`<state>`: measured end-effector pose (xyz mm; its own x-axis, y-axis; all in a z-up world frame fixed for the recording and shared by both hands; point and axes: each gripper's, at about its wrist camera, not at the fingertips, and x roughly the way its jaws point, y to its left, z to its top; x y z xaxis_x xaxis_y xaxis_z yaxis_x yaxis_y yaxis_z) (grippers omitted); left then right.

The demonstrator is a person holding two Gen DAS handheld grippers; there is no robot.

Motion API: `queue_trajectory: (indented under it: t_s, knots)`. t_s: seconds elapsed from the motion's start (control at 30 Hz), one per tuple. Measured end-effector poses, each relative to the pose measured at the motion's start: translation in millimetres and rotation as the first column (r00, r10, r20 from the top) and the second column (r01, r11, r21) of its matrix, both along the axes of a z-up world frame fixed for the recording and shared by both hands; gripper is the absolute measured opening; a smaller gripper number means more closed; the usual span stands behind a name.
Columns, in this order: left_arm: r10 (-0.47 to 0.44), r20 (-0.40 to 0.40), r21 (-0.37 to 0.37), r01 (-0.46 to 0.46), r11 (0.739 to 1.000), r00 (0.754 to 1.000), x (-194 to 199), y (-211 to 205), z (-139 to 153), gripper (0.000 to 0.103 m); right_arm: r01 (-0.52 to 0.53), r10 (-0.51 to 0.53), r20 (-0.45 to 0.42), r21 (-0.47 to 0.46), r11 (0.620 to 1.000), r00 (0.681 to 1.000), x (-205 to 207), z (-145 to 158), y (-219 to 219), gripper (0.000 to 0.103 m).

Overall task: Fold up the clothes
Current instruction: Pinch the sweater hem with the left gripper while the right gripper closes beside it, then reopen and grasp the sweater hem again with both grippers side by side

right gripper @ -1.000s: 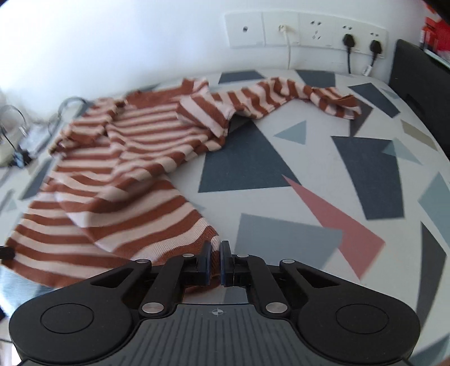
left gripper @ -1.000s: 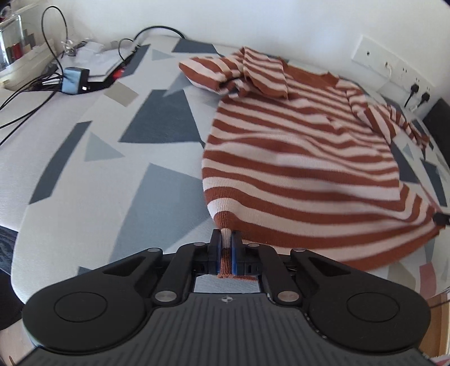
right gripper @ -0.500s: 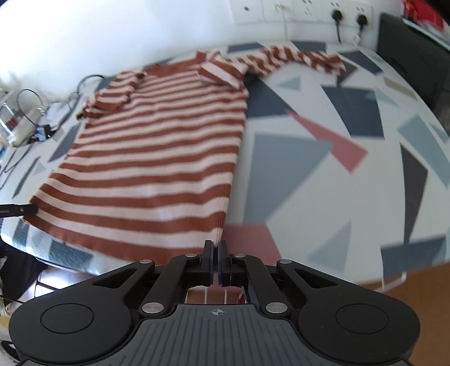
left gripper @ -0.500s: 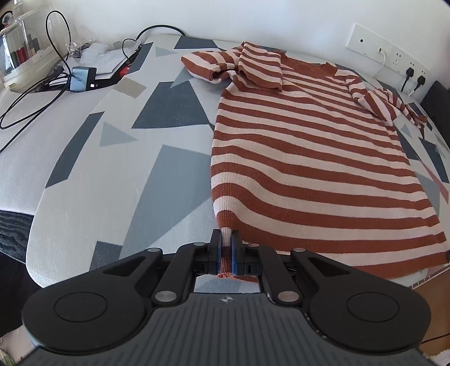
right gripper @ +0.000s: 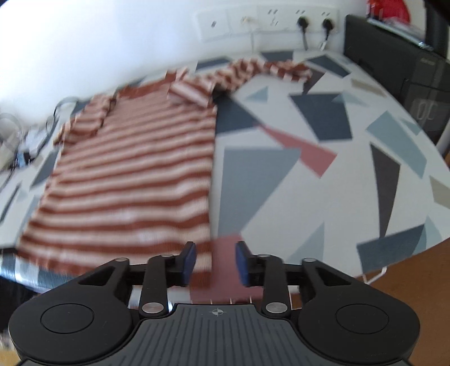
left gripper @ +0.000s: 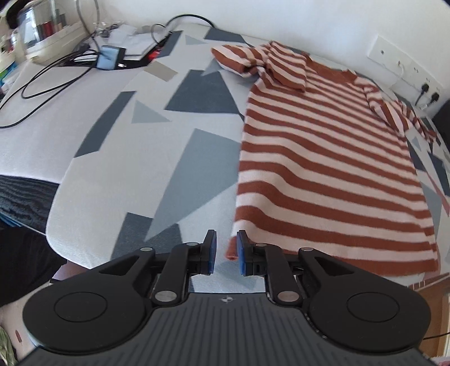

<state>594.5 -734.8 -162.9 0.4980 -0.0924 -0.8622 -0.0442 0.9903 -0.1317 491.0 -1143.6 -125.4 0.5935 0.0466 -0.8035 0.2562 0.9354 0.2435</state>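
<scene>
A rust and cream striped sweater [left gripper: 323, 157] lies spread flat on the patterned tablecloth [left gripper: 168, 126], hem toward me, sleeves bunched at the far end. My left gripper [left gripper: 226, 252] is at the hem's left corner with its jaws opening. That corner rests loose against the right pad, not pinched. In the blurred right wrist view the sweater [right gripper: 135, 180] fills the left half. My right gripper [right gripper: 216, 261] is over the hem's right corner, jaws opening. The cloth lies slack between the fingers near the left pad.
Black cables, a small blue box [left gripper: 108, 57] and a clear container [left gripper: 42, 31] crowd the table's far left. Wall sockets [right gripper: 267, 17] with plugs sit behind the sweater. A black appliance [right gripper: 407, 70] stands at the far right. The table's near edge runs just under both grippers.
Both grippers were shut on the hem corners and have opened, letting the corners go. The sweater, crumpled a second ago, was drawn out flat toward the near edge.
</scene>
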Motion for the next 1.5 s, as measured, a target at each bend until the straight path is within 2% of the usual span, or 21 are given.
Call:
queue_trajectory:
  t_s: [0.13, 0.23, 0.33, 0.37, 0.4, 0.43, 0.53, 0.63, 0.7, 0.77, 0.83, 0.87, 0.93, 1.0, 1.03, 1.17, 1.27, 1.3, 1.33, 1.5]
  knots:
    - [0.064, 0.052, -0.03, -0.062, 0.998, 0.997, 2, 8, 16, 0.038, 0.021, -0.022, 0.033, 0.009, 1.0, 0.999, 14, 18, -4, 0.038]
    - [0.088, 0.097, -0.072, -0.081, 0.994, 0.991, 3, 11, 28, 0.045, 0.014, -0.014, 0.073, 0.0, 1.0, 0.997, 27, 37, -5, 0.038]
    - [0.092, 0.12, -0.069, -0.084, 0.994, 0.989, 5, 12, 31, 0.059, -0.001, 0.004, 0.135, -0.016, 1.0, 0.991, 45, 64, -4, 0.04]
    - [0.093, 0.115, -0.067, -0.086, 0.994, 0.989, 5, 12, 29, 0.06, -0.008, 0.01, 0.152, -0.015, 1.0, 0.988, 51, 72, -3, 0.044]
    - [0.097, 0.099, -0.072, -0.09, 0.993, 0.99, 6, 13, 24, 0.06, -0.015, 0.017, 0.168, -0.013, 1.0, 0.986, 56, 79, -2, 0.051]
    - [0.1, 0.079, -0.08, -0.094, 0.992, 0.992, 5, 13, 18, 0.06, -0.031, 0.033, 0.176, -0.013, 0.999, 0.984, 61, 84, -1, 0.054]
    - [0.095, 0.023, -0.082, -0.093, 0.992, 0.995, 2, 9, -5, 0.06, -0.077, 0.082, 0.143, -0.039, 0.996, 0.986, 71, 73, 7, 0.055]
    - [0.088, -0.01, -0.068, -0.089, 0.994, 0.996, -3, 2, -25, 0.058, -0.098, 0.1, 0.023, -0.067, 0.993, 0.995, 75, 39, 17, 0.055]
    - [0.086, -0.023, -0.082, -0.087, 0.993, 0.996, -7, 0, -33, 0.046, -0.121, 0.117, -0.051, -0.09, 0.989, 0.992, 73, 15, 25, 0.054]
    - [0.073, -0.011, -0.086, -0.074, 0.994, 0.997, -9, -2, -36, 0.023, -0.135, 0.124, -0.112, -0.098, 0.986, 0.986, 68, -8, 32, 0.053]
    - [0.044, 0.002, -0.099, -0.043, 0.994, 0.999, -10, -3, -35, 0.009, -0.138, 0.122, -0.162, -0.086, 0.987, 0.979, 61, -26, 37, 0.05]
    - [0.035, 0.01, -0.107, -0.034, 0.994, 0.999, -10, -4, -34, 0.008, -0.135, 0.12, -0.162, -0.081, 0.988, 0.979, 58, -31, 39, 0.047]
    - [0.031, 0.026, -0.112, -0.028, 0.993, 0.999, -9, -4, -29, 0.008, -0.129, 0.116, -0.154, -0.074, 0.989, 0.981, 50, -39, 40, 0.04]
    - [0.037, 0.04, -0.135, -0.031, 0.99, 0.999, -7, -2, -21, 0.008, -0.128, 0.118, -0.143, -0.065, 0.99, 0.983, 44, -43, 41, 0.013]
    - [0.037, 0.059, -0.153, -0.028, 0.988, 0.998, -6, -1, -15, 0.008, -0.128, 0.12, -0.137, -0.057, 0.99, 0.983, 44, -43, 39, 0.009]
    - [0.026, 0.136, -0.192, 0.001, 0.981, 0.99, -5, 4, 10, 0.011, -0.11, 0.103, -0.09, -0.087, 0.99, 0.991, 39, -31, 32, 0.006]
    - [0.053, 0.156, -0.112, -0.036, 0.993, 0.986, -3, 5, 17, 0.017, -0.092, 0.085, -0.072, -0.104, 0.99, 0.994, 36, -21, 22, 0.006]
    - [0.059, 0.154, -0.075, -0.048, 0.996, 0.986, -1, 5, 16, 0.02, -0.087, 0.079, -0.077, -0.112, 0.99, 0.994, 36, -20, 19, 0.006]
    - [0.064, 0.137, -0.069, -0.055, 0.996, 0.989, 1, 6, 12, 0.026, -0.083, 0.073, -0.086, -0.118, 0.99, 0.994, 36, -20, 17, 0.006]
    - [0.059, 0.039, -0.112, -0.054, 0.992, 0.997, 4, 9, -12, 0.027, -0.077, 0.06, -0.123, -0.142, 0.987, 0.991, 35, -22, 13, 0.006]
